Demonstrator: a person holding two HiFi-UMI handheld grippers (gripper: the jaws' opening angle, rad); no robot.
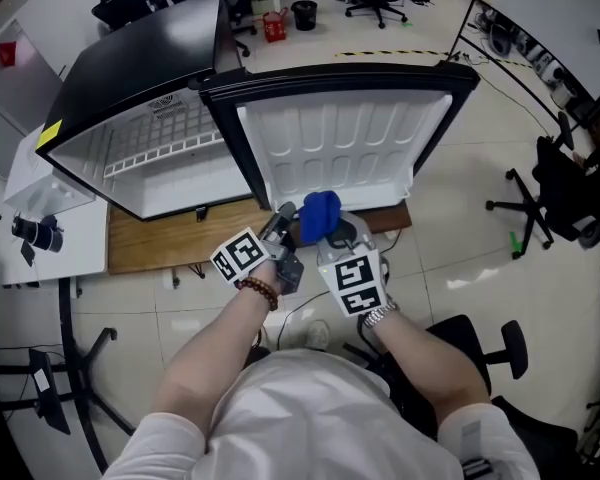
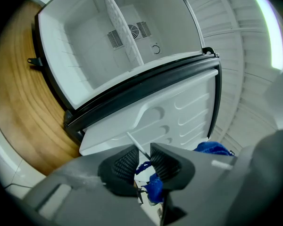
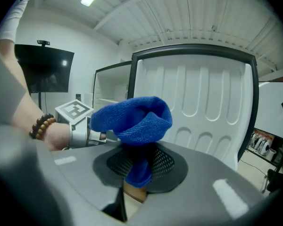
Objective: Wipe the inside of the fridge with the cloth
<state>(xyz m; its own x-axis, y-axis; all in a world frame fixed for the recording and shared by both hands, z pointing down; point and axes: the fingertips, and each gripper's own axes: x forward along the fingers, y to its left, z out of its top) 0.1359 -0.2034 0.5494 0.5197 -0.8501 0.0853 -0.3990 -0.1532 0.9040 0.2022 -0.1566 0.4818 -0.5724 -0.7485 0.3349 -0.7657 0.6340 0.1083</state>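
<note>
Plainly, the weak point is the grip. The right tongs are clamped on the blue cloth, but the pads catch only a narrow fold. Most of the cloth is bunched in a loose wad above and ahead of them. It hangs in front of the open door, close to its white ribbed liner and not yet inside the fridge, whose cavity lies off to the left. Dragging it hard over the liner could, I judge, pull that small fold out of the pads, and the cloth would drop to the wooden counter or the floor.

The left tongs are nearly closed, with only a slit between the pads. A thin white strip and a scrap of blue show in the slit. I cannot tell whether they pinch a tail of the cloth or whether the blue simply lies beyond them. Either way, the two tongs sit just beside each other. If they move apart while both have hold of it, the cloth may be tugged out of the right pair.

Inside, the wire shelf could snag a loose fold. The door also stands between the tongs and the cavity, so a careless push could swing it. With so little cloth over the tips, bare plastic rather than fabric might rub the walls.
</note>
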